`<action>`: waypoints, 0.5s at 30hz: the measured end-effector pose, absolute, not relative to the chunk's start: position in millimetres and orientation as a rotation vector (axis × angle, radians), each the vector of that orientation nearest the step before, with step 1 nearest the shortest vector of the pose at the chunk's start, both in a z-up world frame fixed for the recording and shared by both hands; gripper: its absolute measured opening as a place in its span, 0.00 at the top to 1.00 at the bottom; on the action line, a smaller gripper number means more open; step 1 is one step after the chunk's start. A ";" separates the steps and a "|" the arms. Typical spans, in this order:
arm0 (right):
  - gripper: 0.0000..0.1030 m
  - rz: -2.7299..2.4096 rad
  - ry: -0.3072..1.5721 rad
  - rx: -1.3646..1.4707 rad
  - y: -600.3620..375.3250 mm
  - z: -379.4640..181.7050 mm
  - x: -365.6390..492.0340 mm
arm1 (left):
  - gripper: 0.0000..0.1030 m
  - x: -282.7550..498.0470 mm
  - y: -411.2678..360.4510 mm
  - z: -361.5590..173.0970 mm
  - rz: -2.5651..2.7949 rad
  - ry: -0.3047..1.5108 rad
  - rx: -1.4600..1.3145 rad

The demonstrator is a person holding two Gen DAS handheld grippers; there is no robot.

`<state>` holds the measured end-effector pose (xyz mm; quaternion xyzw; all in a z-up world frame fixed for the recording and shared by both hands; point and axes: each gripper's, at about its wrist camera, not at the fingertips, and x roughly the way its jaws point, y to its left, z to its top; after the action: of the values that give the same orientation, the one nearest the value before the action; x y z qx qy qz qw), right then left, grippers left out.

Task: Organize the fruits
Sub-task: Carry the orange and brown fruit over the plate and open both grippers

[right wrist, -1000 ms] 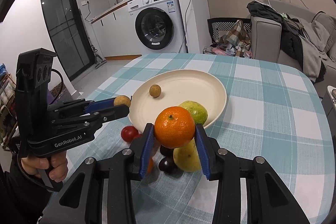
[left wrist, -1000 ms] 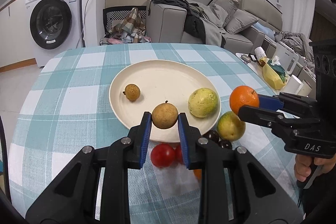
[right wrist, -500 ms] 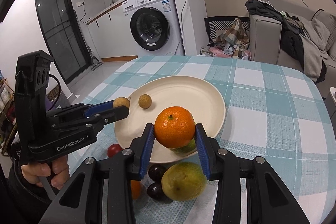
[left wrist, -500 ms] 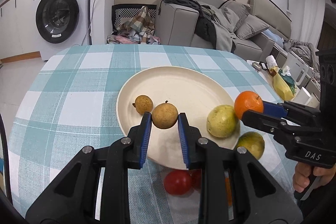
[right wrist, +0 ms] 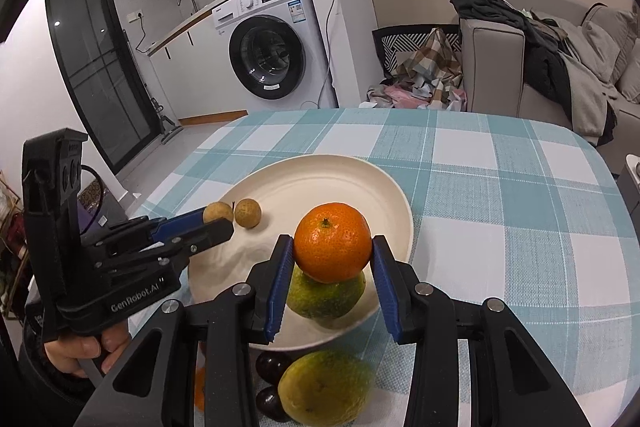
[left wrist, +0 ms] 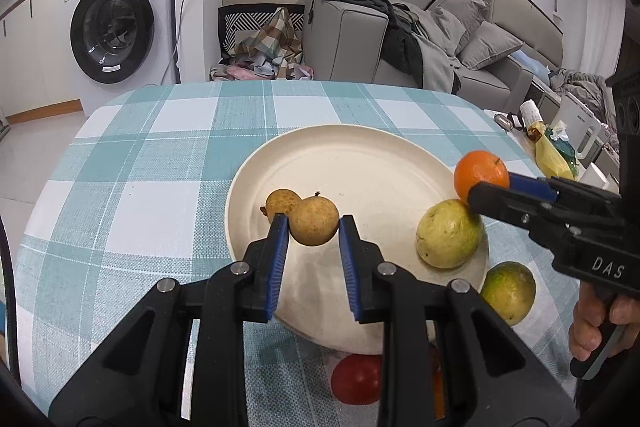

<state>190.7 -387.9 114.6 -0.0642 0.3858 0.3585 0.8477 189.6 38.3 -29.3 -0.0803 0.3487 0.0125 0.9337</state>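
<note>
Both of your tongs have carried their fruit forward over the cream plate point(left wrist: 360, 147) since a second ago, when they hung short of its near rim. Your left tongs point(left wrist: 313, 227) grip a brown longan point(left wrist: 314, 221) between the blue pads, held above the plate's near left part, just beside a second longan point(left wrist: 280, 201) that lies on the plate. Your right tongs point(right wrist: 331, 247) clamp an orange mandarin point(right wrist: 332, 241) above the plate's near right part, directly over a yellow-green fruit point(left wrist: 448, 233) resting inside the rim.

Nearer you than the plate, on the checked worktop point(left wrist: 140, 167), lie a green-yellow citrus point(right wrist: 326, 387) just off the rim, two dark plums point(right wrist: 272, 363) beside it, and a red tomato point(left wrist: 356, 379) partly under the plate's edge, seen between the left tongs' arms. Your hand point(right wrist: 86, 351) shows on the left tool's grip in the right wrist view.

Beyond the plate the worktop runs bare to its far edge. Behind that stand a white washing machine point(left wrist: 116, 27), a heap of clothes point(left wrist: 264, 55) on the floor, and a grey sofa point(left wrist: 400, 39) draped with dark garments.
</note>
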 end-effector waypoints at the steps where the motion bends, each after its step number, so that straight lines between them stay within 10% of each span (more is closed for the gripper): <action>1: 0.61 0.753 0.810 -0.137 -387.5 115.2 191.5 | 0.78 191.1 37.9 -30.0 0.024 0.714 -0.162; 15: 0.61 0.726 0.842 -0.157 -379.1 103.0 207.3 | 0.78 201.7 33.1 -35.1 0.002 0.723 -0.148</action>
<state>207.3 -379.1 103.0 -0.0742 0.3990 0.3443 0.8466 201.7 33.1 -35.1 -0.0722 0.3534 0.0010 0.9327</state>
